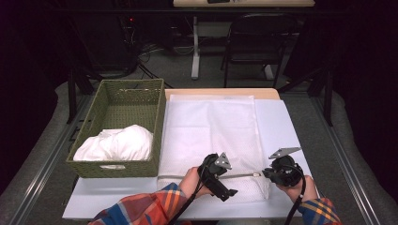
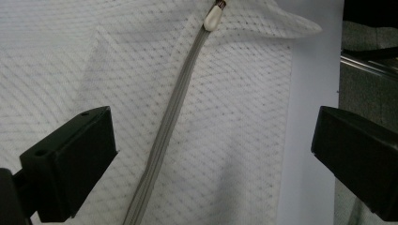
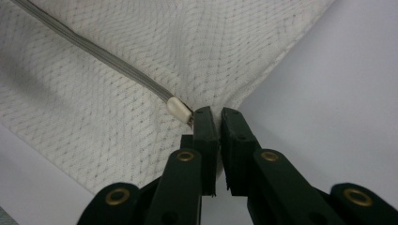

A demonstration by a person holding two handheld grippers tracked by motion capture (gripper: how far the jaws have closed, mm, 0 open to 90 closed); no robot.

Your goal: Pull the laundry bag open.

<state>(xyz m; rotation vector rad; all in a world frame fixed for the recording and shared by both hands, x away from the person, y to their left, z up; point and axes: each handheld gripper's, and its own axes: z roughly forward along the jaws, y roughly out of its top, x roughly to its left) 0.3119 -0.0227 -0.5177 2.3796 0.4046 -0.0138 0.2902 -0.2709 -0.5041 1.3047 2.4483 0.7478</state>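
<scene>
Two claws work a white mesh zippered bag (image 1: 211, 136) lying at 6 o'clock on the white tabletop (image 1: 281, 122). The right claw (image 3: 215, 115) is clamped on the bag's corner beside the cream zipper pull (image 3: 179, 108). The left claw (image 2: 211, 159) hangs wide open over the grey zipper (image 2: 164, 136).

No readable text, labels, brands, numbers or signs anywhere. White mesh bag (image 1: 211, 136), its grey zipper (image 2: 166, 126), woven basket (image 1: 94, 119) and both grippers carry no legible markings. A pale tag on the basket's front wall is too small and blurred to read.
</scene>
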